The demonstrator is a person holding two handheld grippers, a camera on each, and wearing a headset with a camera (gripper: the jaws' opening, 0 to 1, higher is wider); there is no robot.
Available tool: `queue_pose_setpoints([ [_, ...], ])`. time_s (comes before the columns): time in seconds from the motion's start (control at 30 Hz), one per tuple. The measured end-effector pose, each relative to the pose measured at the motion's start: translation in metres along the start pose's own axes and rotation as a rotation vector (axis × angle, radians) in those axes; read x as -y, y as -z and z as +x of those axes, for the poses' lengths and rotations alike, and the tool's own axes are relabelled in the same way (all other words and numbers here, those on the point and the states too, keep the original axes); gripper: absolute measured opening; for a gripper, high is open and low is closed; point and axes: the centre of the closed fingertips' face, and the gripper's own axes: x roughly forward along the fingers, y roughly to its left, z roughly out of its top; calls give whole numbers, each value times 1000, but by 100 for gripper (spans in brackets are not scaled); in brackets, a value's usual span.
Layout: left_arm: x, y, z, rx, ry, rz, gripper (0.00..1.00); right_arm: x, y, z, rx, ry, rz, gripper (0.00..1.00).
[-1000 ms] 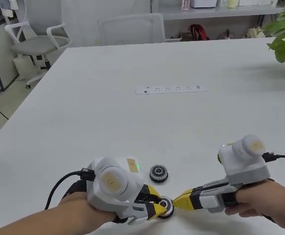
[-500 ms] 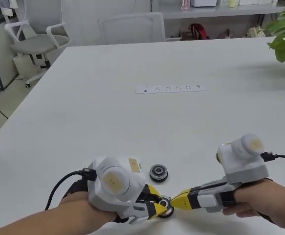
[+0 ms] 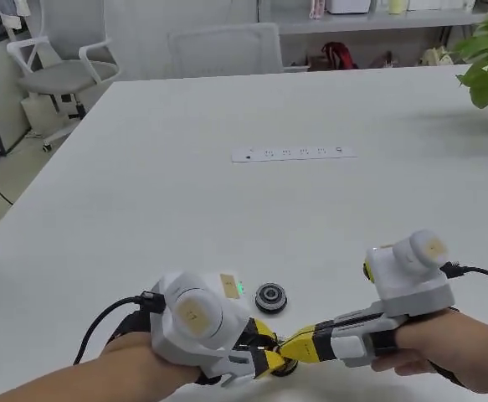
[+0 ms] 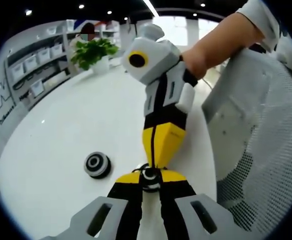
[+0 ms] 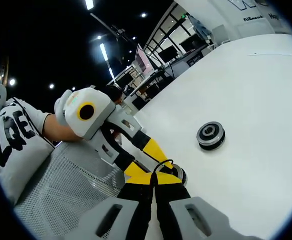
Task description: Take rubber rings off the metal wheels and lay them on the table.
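Close to the near edge of the table (image 3: 185, 209), the left gripper (image 3: 269, 362) and the right gripper (image 3: 292, 349) meet tip to tip. The left gripper is closed on a small metal wheel (image 4: 150, 176). In the head view the yellow tips cover most of this wheel, so only a bit of it peeks out.

The right gripper has its jaws pressed tight together, right at the wheel's edge. A thin black loop, the rubber ring (image 5: 164, 163), curves from those tips to the wheel. It is too thin to tell if it is really pinched between the jaws. A hand (image 3: 444, 356) holds the right gripper, and part of it is cut off by the picture's edge.

A little farther in, apart from the grippers, a second wheel (image 3: 270, 296) lies flat on the table. It has a dark band around it.

Near the middle of the table lies a long white power strip (image 3: 294, 153).

Past the far edge stands a pale chair (image 3: 223, 48). Green leaves of a plant (image 3: 486, 59) poke in at the far right corner, and the rest of the plant is cut off.
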Motion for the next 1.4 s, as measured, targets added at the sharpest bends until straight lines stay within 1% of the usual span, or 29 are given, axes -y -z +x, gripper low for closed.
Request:
queue_pose_setpoints([
  [0.03,0,0,0,0,0,0,12,1,1,-1,-2,4,0,0],
  [0.1,0,0,0,2,0,-2,12,4,0,-6,14,5,25,0],
  [0.17,0,0,0,5,2,-5,12,1,-5,-8,39,-21,57,0],
  [0.2,0,0,0,8,3,-8,12,-1,-5,-7,42,-28,63,0],
  [0.33,0,0,0,19,8,0,13,0,4,-3,1,-12,48,0],
  [0.4,0,-1,0,19,12,19,13,2,5,-3,-8,-4,41,0],
  [0.47,0,-1,0,21,14,16,13,4,6,-3,-14,8,35,0],
  [0.63,0,-2,0,16,23,19,15,7,6,-5,-10,20,28,0],
  [0.67,1,-2,-1,16,26,26,15,7,6,-5,-8,22,27,0],
  [0.73,4,-3,-1,19,48,16,19,8,5,-6,-5,24,25,0],
  [0.8,6,-2,-2,10,53,36,21,7,5,-5,-5,24,21,0],
  [0.9,7,-3,-5,7,56,42,23,7,4,-5,-2,25,21,0],
  [1.0,9,-7,-10,27,65,37,25,8,2,-7,4,27,20,0],
  [1.13,7,-12,-19,63,68,23,27,8,0,-8,12,31,22,0],
  [1.2,6,-14,-23,80,65,21,29,8,0,-8,16,31,21,0],
  [1.27,3,-14,-29,96,60,13,30,8,-1,-8,17,31,21,0],
  [1.4,0,-17,-40,116,46,-3,32,7,-2,-8,17,30,18,0],
])
